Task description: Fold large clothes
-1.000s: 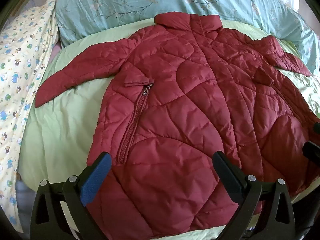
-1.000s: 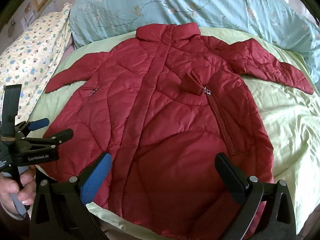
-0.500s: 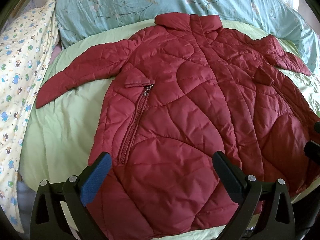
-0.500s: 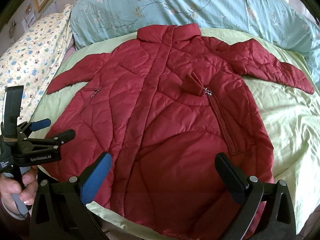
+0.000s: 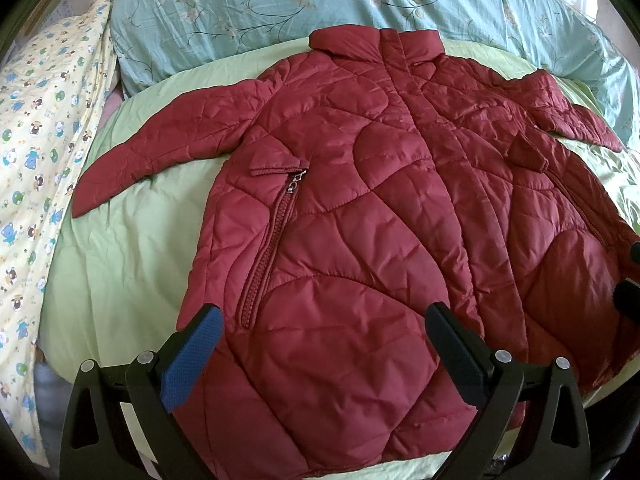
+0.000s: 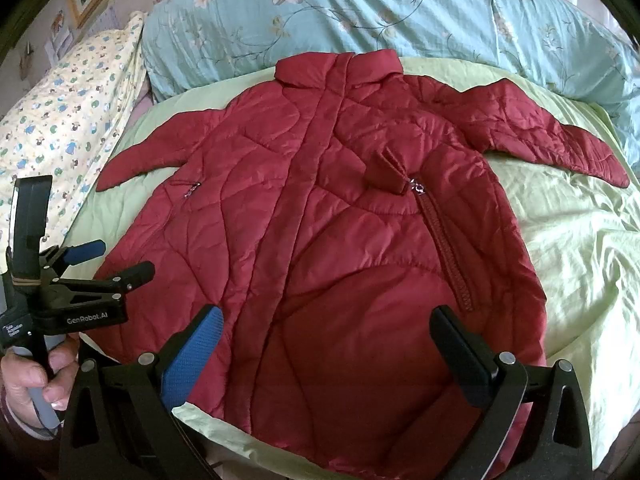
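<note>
A dark red quilted jacket [image 5: 360,208] lies flat, front up, on a light green sheet [image 5: 120,240], collar at the far side, both sleeves spread outward. It also shows in the right wrist view [image 6: 320,240]. My left gripper [image 5: 322,344] is open and empty, hovering over the jacket's lower left hem. It also shows from the side in the right wrist view [image 6: 116,260], near the hem's left corner. My right gripper [image 6: 326,344] is open and empty above the jacket's lower hem, right of centre. Its tips show at the right edge of the left wrist view [image 5: 630,280].
A teal floral quilt [image 5: 360,4] runs along the far side of the bed. A yellow cartoon-print pillow [image 5: 36,140] lies at the left. The green sheet [image 6: 580,260] extends to the right of the jacket. A hand [image 6: 28,376] holds the left gripper's handle.
Both views have shifted slightly; the jacket sits a little lower in frame. The jacket itself has not moved and both grippers stay open.
</note>
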Action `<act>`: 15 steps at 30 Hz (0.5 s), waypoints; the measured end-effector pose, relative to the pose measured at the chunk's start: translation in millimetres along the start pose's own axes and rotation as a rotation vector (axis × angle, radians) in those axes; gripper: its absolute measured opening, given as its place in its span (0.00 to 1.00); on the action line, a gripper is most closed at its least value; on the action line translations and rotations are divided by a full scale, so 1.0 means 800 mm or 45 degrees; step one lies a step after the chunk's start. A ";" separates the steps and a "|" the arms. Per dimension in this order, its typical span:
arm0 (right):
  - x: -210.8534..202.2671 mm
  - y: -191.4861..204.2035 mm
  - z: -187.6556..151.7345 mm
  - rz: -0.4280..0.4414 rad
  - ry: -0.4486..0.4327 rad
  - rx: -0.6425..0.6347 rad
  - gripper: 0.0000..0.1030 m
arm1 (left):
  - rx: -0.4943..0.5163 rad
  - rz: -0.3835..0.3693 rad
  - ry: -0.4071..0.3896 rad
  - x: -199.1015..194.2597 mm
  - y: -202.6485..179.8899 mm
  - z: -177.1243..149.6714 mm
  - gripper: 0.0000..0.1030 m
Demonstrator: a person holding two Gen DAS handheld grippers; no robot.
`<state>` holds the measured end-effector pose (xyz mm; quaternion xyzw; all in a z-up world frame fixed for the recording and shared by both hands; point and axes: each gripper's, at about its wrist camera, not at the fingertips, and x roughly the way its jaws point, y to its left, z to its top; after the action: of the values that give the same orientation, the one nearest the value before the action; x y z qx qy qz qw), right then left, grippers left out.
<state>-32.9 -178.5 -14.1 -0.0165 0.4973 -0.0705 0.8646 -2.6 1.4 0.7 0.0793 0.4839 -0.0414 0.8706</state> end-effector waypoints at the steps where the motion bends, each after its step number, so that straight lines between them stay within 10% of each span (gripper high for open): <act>1: 0.000 0.000 0.000 0.000 0.004 0.001 1.00 | 0.001 -0.001 -0.001 0.000 0.000 0.000 0.99; 15: -0.002 -0.004 0.005 0.010 0.000 0.011 1.00 | 0.020 0.030 -0.036 0.000 0.001 0.003 0.99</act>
<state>-30.5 -181.9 -10.7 -0.0108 0.4971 -0.0691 0.8649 -0.3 2.0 1.9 0.0912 0.4703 -0.0361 0.8771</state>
